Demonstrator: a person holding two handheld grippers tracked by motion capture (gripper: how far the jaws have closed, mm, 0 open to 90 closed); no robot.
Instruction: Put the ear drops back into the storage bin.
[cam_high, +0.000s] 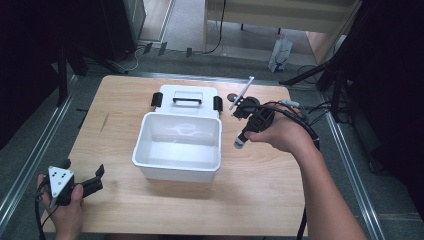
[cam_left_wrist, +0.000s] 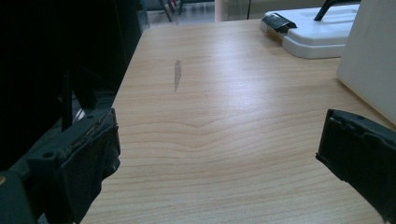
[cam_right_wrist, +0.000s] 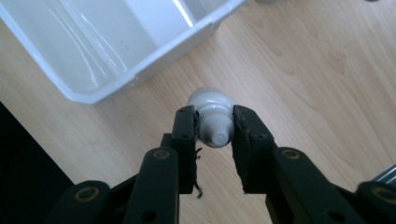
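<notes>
A small white bottle (cam_right_wrist: 212, 117) with a ribbed cap is clamped between the jaws of my right gripper (cam_right_wrist: 214, 126), held above the wooden table just right of the open white plastic box (cam_high: 177, 147). In the high view the right gripper (cam_high: 243, 137) points down toward the table with the bottle (cam_high: 240, 142) at its tip. The box's white lid (cam_high: 187, 100), with a black handle and black latches, lies flat behind the box. My left gripper (cam_high: 92, 179) rests at the table's near left corner, open, with nothing between its jaws (cam_left_wrist: 215, 154).
A thin white stick (cam_high: 242, 92) and a small dark round object (cam_high: 232, 97) lie at the back right of the table (cam_high: 260, 185). Cables trail off the right edge. A pale scuff mark (cam_left_wrist: 177, 74) marks the left side of the tabletop.
</notes>
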